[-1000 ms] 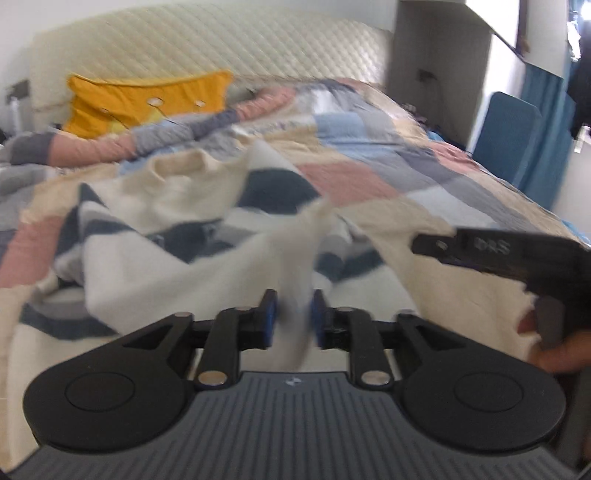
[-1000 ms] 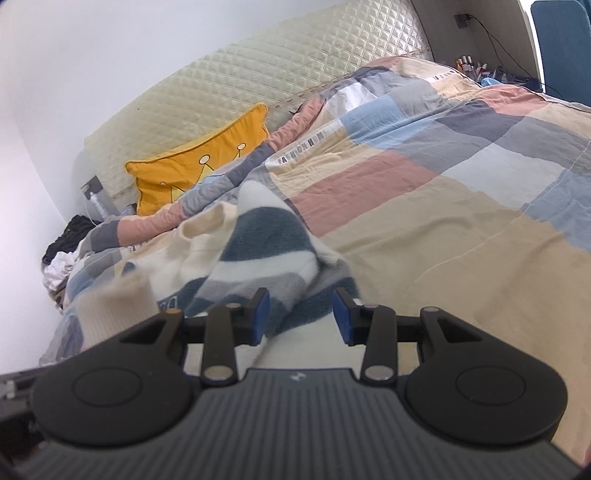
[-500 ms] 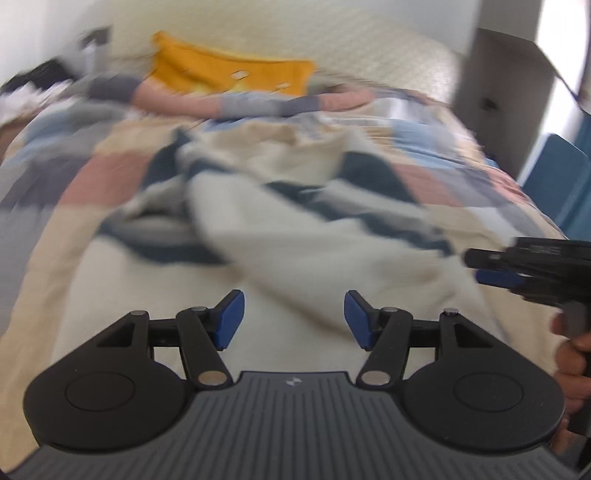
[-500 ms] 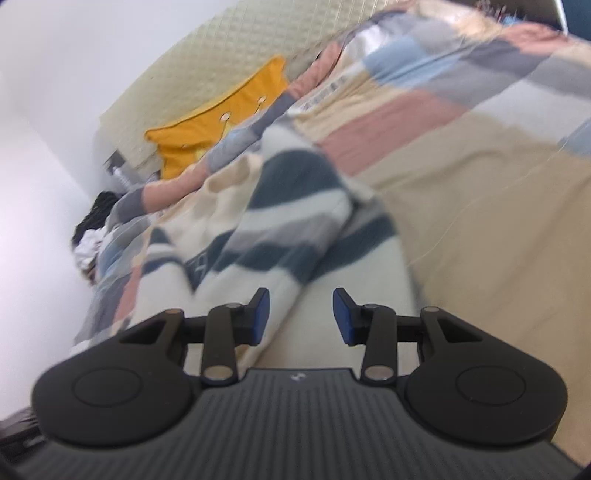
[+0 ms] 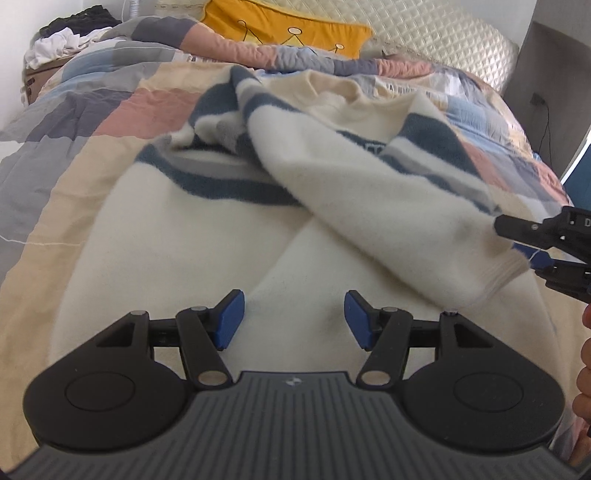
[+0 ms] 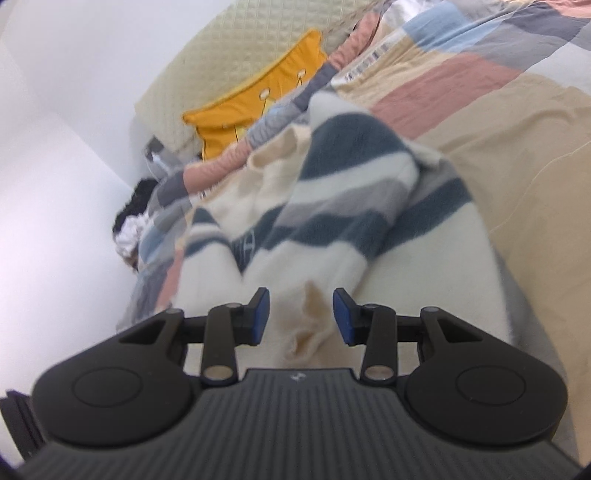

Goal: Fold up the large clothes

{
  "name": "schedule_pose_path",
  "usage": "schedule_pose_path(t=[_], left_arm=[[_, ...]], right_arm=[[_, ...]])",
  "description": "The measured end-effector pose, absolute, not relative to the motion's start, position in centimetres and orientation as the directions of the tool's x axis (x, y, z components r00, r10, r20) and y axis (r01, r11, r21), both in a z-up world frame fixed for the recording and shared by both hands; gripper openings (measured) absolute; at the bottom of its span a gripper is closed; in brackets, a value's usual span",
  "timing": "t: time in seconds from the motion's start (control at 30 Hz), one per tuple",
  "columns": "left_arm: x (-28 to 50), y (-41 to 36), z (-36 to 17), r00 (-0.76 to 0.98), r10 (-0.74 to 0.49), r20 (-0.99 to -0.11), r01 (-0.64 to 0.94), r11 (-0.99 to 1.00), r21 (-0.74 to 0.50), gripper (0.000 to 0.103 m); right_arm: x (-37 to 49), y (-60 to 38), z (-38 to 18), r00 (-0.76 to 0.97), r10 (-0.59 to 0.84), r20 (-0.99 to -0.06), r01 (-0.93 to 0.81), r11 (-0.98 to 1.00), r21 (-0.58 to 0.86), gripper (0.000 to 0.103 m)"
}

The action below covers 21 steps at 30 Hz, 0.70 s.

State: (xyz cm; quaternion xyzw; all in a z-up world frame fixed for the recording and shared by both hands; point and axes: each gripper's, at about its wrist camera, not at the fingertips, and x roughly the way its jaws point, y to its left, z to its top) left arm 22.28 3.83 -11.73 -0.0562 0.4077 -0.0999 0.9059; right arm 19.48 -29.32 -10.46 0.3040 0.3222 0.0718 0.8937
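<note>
Lying spread on the patchwork quilt (image 5: 66, 184) of the bed, the cream fleece sweater with navy and grey stripes (image 5: 192, 236) runs its long axis from the near bed edge toward the quilted cream headboard (image 5: 424, 33), hem nearest, collar end farthest. One sleeve (image 5: 388, 206) is folded diagonally across the body, its ribbed cuff pointing to the right of the left wrist view. The left gripper (image 5: 293, 319) hovers over the plain cream lower body, blue pads spread apart, nothing between them; its jaws have just been opening. The right gripper (image 6: 300, 317) has its pads partly parted on either side of the cuff fabric; no pad is seen pressing it. A yellow cushion with crown print (image 5: 288, 31) rests against the headboard. No containers in view.
</note>
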Motion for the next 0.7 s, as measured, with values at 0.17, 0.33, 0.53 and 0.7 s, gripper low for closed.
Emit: schedule_pose_path(t=[0.17,0.33,0.53,0.7], left_arm=[[22.5,3.7,-12.0,0.646,-0.231,-0.728,0.14,0.973,-0.184,0.066],[22.5,3.7,-11.8,0.648,-0.236,-0.724,0.129,0.971,-0.202,0.066],[22.0,3.9,-11.6,0.656,-0.24,-0.715,0.12,0.969,-0.216,0.066],[21.7,4.1,-11.3,0.662,-0.244,-0.709,0.113,0.967,-0.227,0.066]], right_arm=[[20.1,-28.4,-11.2,0.752,0.349,-0.559,0.051,0.815,0.578,0.035],[19.4,-27.1,-9.6,0.759,0.405,-0.51,-0.064,0.826,0.56,0.015],[16.8,-25.9,-5.6,0.794,0.51,-0.331,-0.256,0.775,0.578,0.013],[14.9,-28.0,-3.4,0.871,0.446,-0.206,-0.25,0.763,0.596,0.013]])
